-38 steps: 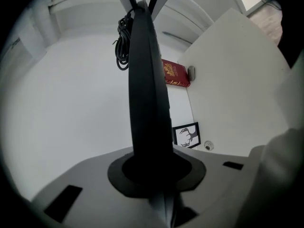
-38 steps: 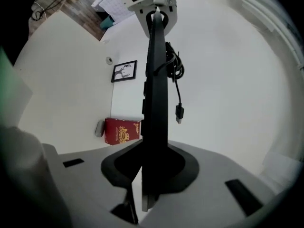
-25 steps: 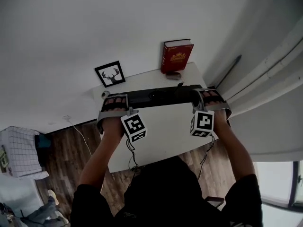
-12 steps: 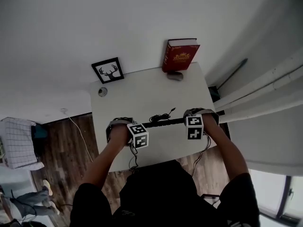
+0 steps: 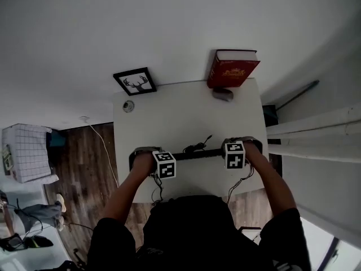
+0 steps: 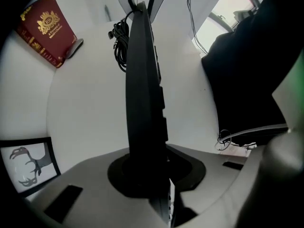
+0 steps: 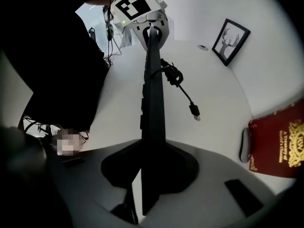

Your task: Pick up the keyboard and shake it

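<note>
The keyboard (image 5: pixel 197 154) is in the air over the near side of the white worktop (image 5: pixel 180 112), close to the person's body. The left gripper (image 5: pixel 139 156) holds one end and the right gripper (image 5: pixel 248 145) holds the other end. The left fingers (image 6: pixel 80 179) are clamped tight on the keyboard's end, and the right fingers (image 7: pixel 223 165) are clamped on the other end the same way. A second ago the keyboard was up higher and farther away, near the back of the worktop, and its wide dark side could be seen from above. Now it has come down and closer, and it looks like a thin dark line because it is turned on its edge. Since half a second ago it has hardly moved. Its cable (image 7: pixel 173 77) hangs in a loose bunch from the middle. This big swing looks like part of the shaking, so the pick-up is done and the shake seems to be going on. The red book (image 5: pixel 232 69) and the deer picture (image 5: pixel 135 82) stand at the back, well away from it.
</note>
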{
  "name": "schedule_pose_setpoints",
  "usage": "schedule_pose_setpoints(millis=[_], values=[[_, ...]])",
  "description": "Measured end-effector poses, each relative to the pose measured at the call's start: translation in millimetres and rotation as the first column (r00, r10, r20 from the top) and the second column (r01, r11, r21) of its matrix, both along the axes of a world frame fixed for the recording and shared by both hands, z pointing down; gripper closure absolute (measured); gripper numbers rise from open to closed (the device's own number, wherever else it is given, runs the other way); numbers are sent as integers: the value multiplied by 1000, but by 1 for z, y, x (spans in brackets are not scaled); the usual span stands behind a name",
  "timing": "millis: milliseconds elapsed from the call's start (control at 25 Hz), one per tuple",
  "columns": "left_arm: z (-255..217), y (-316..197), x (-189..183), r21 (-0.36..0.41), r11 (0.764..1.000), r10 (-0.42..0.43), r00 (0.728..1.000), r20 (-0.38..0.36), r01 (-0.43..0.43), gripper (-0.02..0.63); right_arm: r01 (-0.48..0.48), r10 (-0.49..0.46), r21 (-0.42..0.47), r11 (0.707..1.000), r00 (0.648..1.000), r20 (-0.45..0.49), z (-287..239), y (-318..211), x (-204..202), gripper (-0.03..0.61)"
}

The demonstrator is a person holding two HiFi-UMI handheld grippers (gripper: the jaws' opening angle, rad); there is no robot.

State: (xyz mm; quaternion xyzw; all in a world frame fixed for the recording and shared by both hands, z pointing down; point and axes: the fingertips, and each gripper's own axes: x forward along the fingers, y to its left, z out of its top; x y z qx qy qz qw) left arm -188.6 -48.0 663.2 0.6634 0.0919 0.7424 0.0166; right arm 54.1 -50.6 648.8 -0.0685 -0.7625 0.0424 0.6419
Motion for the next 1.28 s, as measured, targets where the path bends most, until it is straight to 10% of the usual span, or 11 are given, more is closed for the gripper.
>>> schedule_pose_setpoints(millis=[240,400,680,960,1080,1280], values=[[3,-12,4,2,999,-39,999,-37,39,530,44,-41,-58,997,998,45,1,-12,-1,486],[0,-25,15,156,977,-126,981,-146,149,357,64,-59,-86,994,997,54,3,-15,-1,483],[-26,-40,56,554,832,37,995,-98,23,312,75,-66,-119,990,995,77,3,-18,-1,477],[-19,-45,55,485,874,46,993,-108,12,350,93,-78,-143,985,991,109,8,-30,-1,445],[-12,-49,53,447,894,33,994,-105,18,350,112,-114,33,993,990,76,8,-47,-2,326],[-8,-60,46,345,938,14,996,-88,17,350,22,-79,297,954,980,183,4,-65,-44,311]])
